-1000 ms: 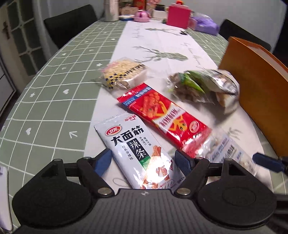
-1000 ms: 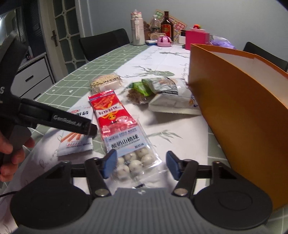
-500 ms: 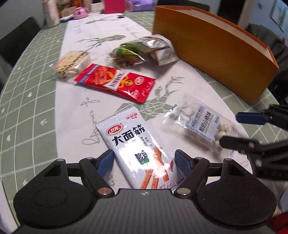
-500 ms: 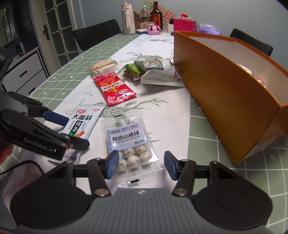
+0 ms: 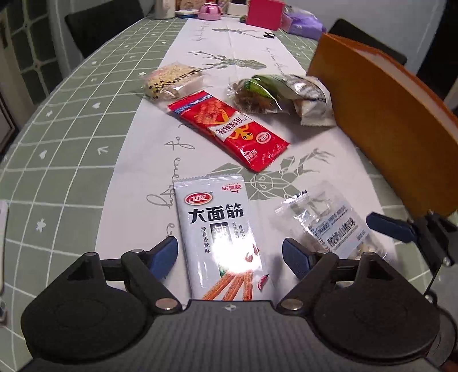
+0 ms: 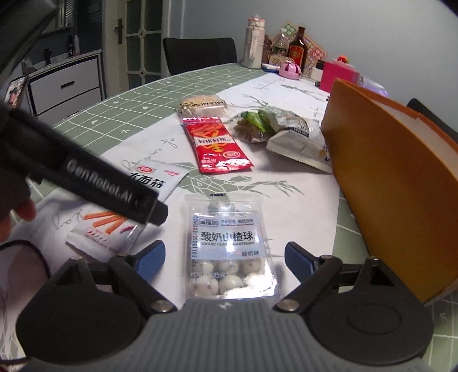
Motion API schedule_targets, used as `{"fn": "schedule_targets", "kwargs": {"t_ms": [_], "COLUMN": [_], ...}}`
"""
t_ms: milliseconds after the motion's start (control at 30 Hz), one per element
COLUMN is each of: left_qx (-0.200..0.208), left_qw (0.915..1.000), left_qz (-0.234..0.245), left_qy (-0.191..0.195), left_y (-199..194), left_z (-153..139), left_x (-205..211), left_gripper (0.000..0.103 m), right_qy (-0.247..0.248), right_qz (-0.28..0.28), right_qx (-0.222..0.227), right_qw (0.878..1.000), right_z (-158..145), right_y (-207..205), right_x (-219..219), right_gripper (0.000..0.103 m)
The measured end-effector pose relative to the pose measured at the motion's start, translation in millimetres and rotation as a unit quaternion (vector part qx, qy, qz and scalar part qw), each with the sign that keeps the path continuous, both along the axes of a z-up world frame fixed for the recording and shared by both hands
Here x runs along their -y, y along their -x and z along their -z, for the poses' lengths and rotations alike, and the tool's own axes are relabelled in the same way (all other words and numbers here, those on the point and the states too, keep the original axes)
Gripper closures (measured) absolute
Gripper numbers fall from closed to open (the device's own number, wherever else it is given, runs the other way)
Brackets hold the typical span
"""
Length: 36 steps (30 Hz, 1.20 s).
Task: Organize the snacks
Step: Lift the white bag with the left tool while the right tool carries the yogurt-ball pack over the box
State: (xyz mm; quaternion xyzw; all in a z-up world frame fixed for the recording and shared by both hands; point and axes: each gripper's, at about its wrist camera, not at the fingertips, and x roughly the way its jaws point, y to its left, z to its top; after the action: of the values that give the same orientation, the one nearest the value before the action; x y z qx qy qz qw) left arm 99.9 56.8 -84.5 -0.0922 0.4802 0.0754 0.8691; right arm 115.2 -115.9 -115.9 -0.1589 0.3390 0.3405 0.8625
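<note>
A white spicy-strip packet (image 5: 220, 237) lies flat on the table between the jaws of my left gripper (image 5: 230, 256), which are opening and stand clear of its edges. A clear bag of white yogurt hawthorn balls (image 6: 229, 251) lies between the jaws of my right gripper (image 6: 224, 259), also opening and not touching it. That bag (image 5: 332, 226) shows at the lower right of the left wrist view. Farther off lie a red packet (image 5: 229, 128), a noodle-snack bag (image 5: 171, 80) and a green and silver bag pile (image 5: 283, 94). An orange box (image 6: 400, 183) stands open on the right.
At the far end of the table (image 5: 71, 137) stand a pink box (image 5: 264, 13), a pink round dish (image 5: 209, 11), a bottle (image 6: 253, 43) and jars. Black chairs (image 6: 200, 54) ring the table. A white drawer cabinet (image 6: 65, 83) is at the left.
Both pairs of jaws have spread wider around their packets. The right wrist view has rolled, and the left gripper's arm now crosses nearer in it. The left view has swung back toward the table's far end.
</note>
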Motion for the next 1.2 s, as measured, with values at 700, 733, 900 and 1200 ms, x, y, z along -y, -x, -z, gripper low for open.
{"fn": "schedule_targets", "kwargs": {"t_ms": [700, 733, 900, 1200], "left_qx": [0.051, 0.053, 0.064, 0.092], "left_qw": [0.998, 0.9978, 0.997, 0.9939], "left_qz": [0.038, 0.04, 0.041, 0.052], "left_qy": [-0.004, 0.0, 0.016, 0.029], "left_y": [7.5, 8.1, 9.8, 11.2], "left_z": [1.5, 0.3, -3.8, -36.1], "left_x": [-4.3, -5.0, -6.8, -6.2], "left_gripper": [0.043, 0.044, 0.046, 0.047], "right_qy": [-0.013, -0.013, -0.02, -0.04], "right_qz": [0.041, 0.042, 0.045, 0.052], "right_qx": [-0.016, -0.017, -0.026, -0.004], "right_qw": [0.999, 0.999, 0.998, 0.998], "right_z": [-2.6, -2.8, -6.8, -36.9], "right_y": [3.5, 3.1, 2.1, 3.5], "right_x": [15.7, 15.5, 18.3, 29.7], "right_gripper": [0.042, 0.042, 0.044, 0.045]}}
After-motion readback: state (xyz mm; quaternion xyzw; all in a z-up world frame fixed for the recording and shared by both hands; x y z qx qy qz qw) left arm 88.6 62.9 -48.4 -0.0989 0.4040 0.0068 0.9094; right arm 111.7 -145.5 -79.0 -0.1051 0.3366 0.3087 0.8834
